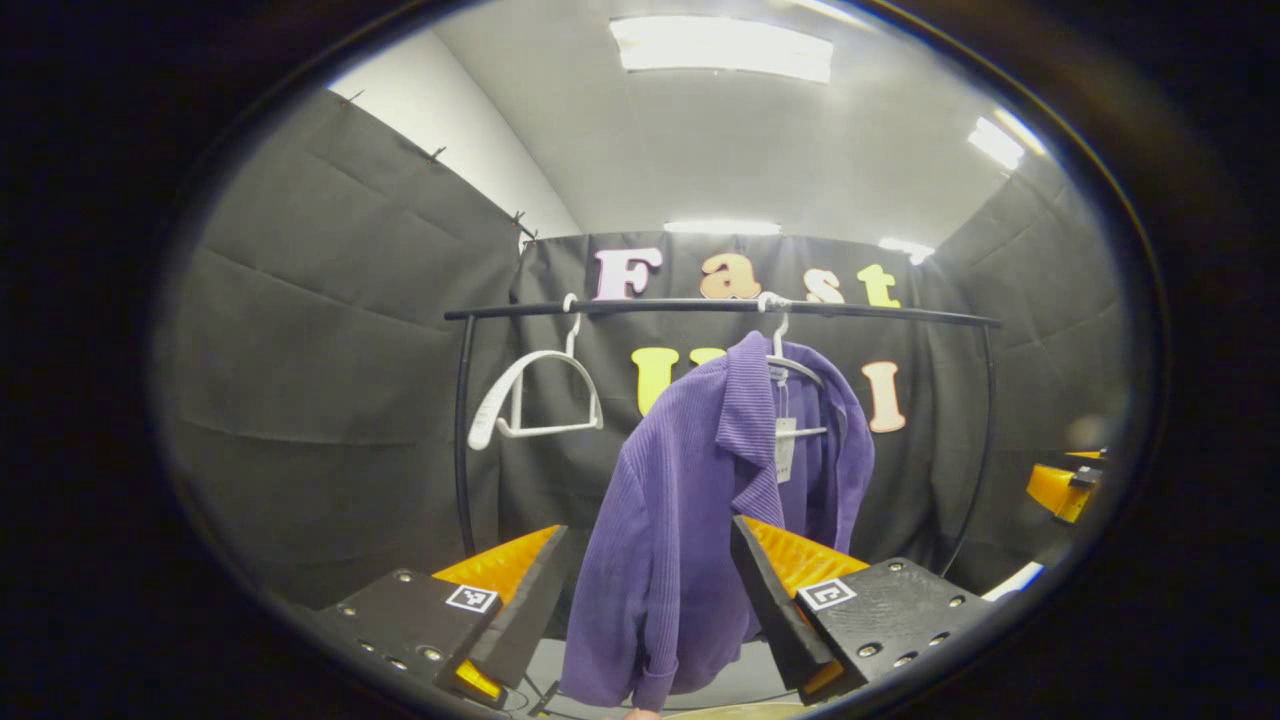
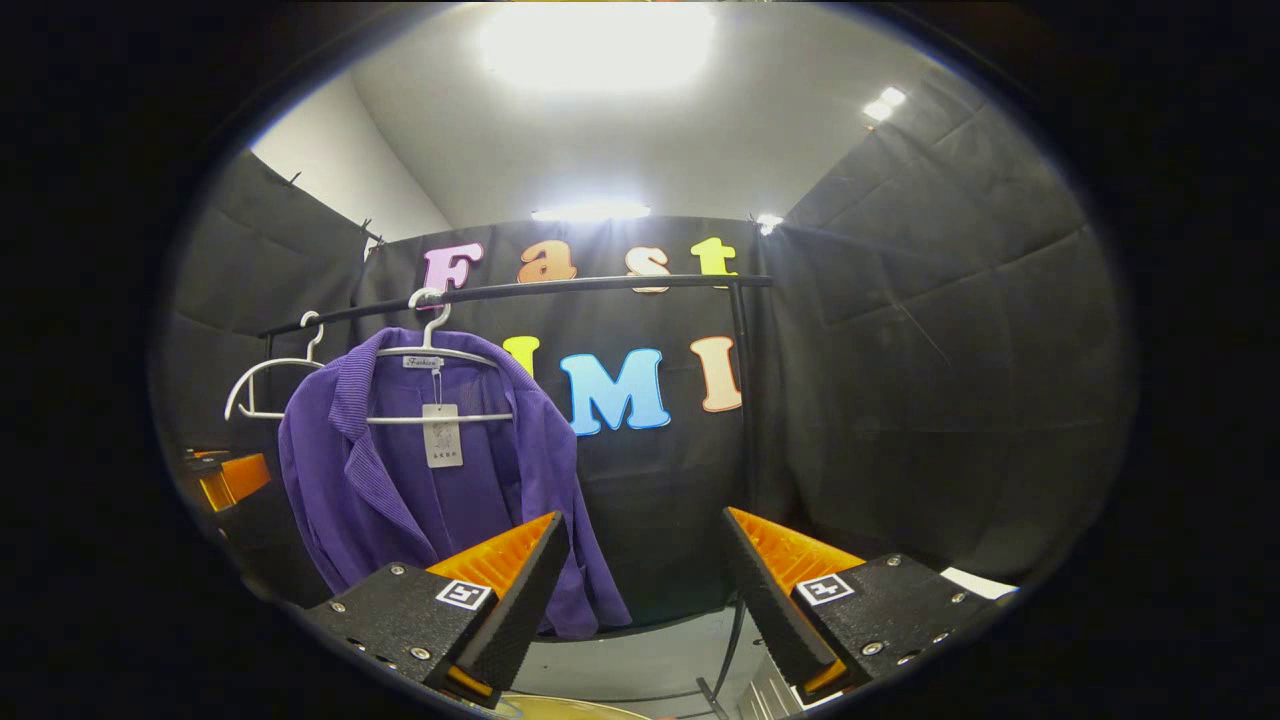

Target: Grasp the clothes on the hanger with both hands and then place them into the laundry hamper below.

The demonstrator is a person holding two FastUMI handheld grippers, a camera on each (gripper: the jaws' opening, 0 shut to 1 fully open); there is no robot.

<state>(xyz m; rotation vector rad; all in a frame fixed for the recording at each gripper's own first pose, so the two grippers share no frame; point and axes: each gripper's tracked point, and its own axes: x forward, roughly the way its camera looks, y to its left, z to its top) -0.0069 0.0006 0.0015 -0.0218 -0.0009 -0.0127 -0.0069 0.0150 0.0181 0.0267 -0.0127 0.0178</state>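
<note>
Left claw point(image 1: 650, 590) tilted upward, fingers spread wide, nothing gripped; the ribbed purple cardigan point(image 1: 690, 510) hangs framed between them, apart from both. Right claw point(image 2: 645, 590) same upward pose, released, cardigan point(image 2: 420, 490) off its left finger. Garment drapes vertically from a thin white hanger point(image 2: 440, 385) on the black rail point(image 1: 720, 308). Pale rim at bottom edge point(image 1: 740, 712), possibly the hamper.

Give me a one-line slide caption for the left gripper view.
Open left gripper faces a purple cardigan on a white hanger; an empty hanger shares the rail.
</note>
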